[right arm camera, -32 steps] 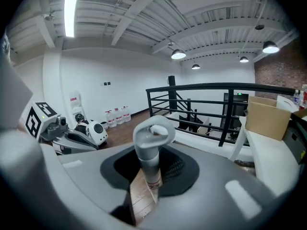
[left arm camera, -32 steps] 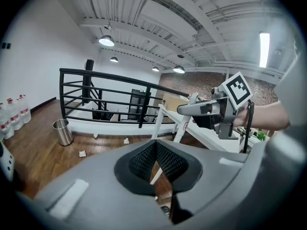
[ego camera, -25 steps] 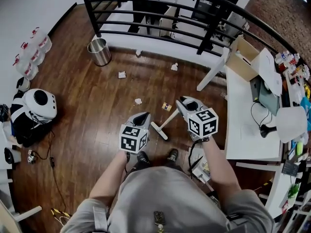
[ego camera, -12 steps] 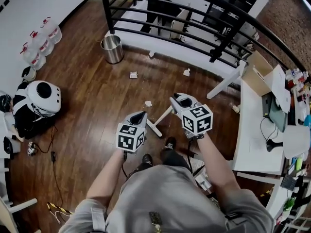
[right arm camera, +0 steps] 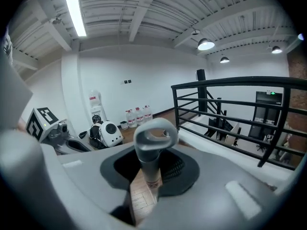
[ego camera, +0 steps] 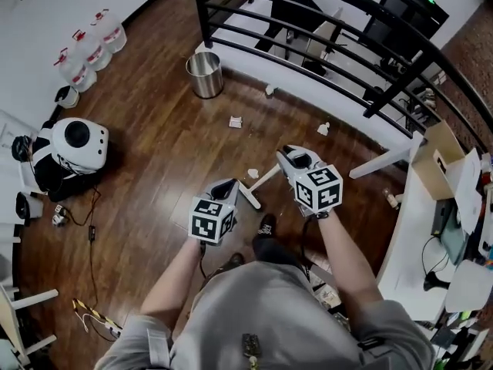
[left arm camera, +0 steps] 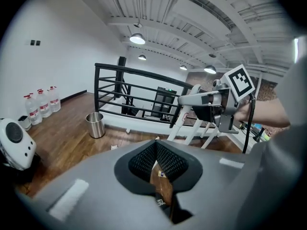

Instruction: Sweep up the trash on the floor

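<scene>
While the nearest trash, a small white crumpled paper scrap point(ego camera: 252, 173), is lying on the dark wood plank floor point(ego camera: 154, 176) just beside the white T-shaped broom head point(ego camera: 248, 194), three more white scraps are sitting further out. One is mid-floor point(ego camera: 235, 122), and two are along the white kerb, one point(ego camera: 323, 129) out to the right and one point(ego camera: 269, 90) near the bin, both below the black metal railing point(ego camera: 308, 21).

I'm holding the broom's grey loop-ended handle point(right arm camera: 152, 143) in the right gripper point(ego camera: 293, 157), w/ the jaws clamping the shaft just below the loop. The left gripper point(ego camera: 229, 185) is carrying nothing, its jaws pressing together at the tips, and it's hanging just left of the broom head.

Risks as I'm judging them:
- I'm gripping one-handed, right at the top end, so the shaft could be twisting in the pads. The head would then ride over the scrap instead of pushing it.
- The paper is light, so a fast stroke could be flicking it sideways, maybe toward the operator's black shoes point(ego camera: 266, 226), which are standing close to the head.
- The kerb scraps are lying tight against an edge, so the head may be jamming there or missing them.
- The round steel bin point(ego camera: 206, 74) is standing well apart, and I'm seeing no dustpan, so a gathered pile could be scattering again.
</scene>
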Motion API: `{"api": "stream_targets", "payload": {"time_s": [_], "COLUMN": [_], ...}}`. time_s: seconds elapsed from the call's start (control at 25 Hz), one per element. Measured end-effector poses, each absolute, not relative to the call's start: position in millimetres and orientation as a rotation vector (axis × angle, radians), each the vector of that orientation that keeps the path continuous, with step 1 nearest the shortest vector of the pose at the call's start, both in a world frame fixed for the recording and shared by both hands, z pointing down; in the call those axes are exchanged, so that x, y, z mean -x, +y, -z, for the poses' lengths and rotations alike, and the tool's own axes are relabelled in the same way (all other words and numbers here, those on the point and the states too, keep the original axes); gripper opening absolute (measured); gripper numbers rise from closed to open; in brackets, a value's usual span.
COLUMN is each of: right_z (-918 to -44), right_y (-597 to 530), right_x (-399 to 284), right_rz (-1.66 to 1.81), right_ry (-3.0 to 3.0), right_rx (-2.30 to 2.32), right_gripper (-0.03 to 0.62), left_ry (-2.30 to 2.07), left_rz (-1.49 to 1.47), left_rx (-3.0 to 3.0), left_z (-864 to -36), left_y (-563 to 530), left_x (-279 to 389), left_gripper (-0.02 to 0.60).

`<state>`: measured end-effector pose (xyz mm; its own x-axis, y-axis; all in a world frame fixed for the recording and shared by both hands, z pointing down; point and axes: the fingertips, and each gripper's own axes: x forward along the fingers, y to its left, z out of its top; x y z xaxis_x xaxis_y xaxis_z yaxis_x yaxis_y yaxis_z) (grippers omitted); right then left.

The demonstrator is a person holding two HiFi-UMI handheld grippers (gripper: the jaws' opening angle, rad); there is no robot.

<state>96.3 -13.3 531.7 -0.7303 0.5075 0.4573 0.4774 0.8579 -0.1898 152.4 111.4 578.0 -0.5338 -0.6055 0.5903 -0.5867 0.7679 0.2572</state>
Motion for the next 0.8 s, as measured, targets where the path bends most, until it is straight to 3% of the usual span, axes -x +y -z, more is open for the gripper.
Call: {"api": "stream_targets", "payload": {"time_s": [0.8], "right_z": [-531.3], "right_y": [-162.8], "right_x": [68.6], "right_rz": [0.003], "right_ry": [-2.601], "right_rx": [0.604], "right_gripper": [0.077], "left_ry": [-2.255], "left_rz": [0.049], "left_rx": [-0.877], "left_z": [-585.8], "left_y": [0.8], "left_x": [-29.4], "left_gripper": [0.008]}}
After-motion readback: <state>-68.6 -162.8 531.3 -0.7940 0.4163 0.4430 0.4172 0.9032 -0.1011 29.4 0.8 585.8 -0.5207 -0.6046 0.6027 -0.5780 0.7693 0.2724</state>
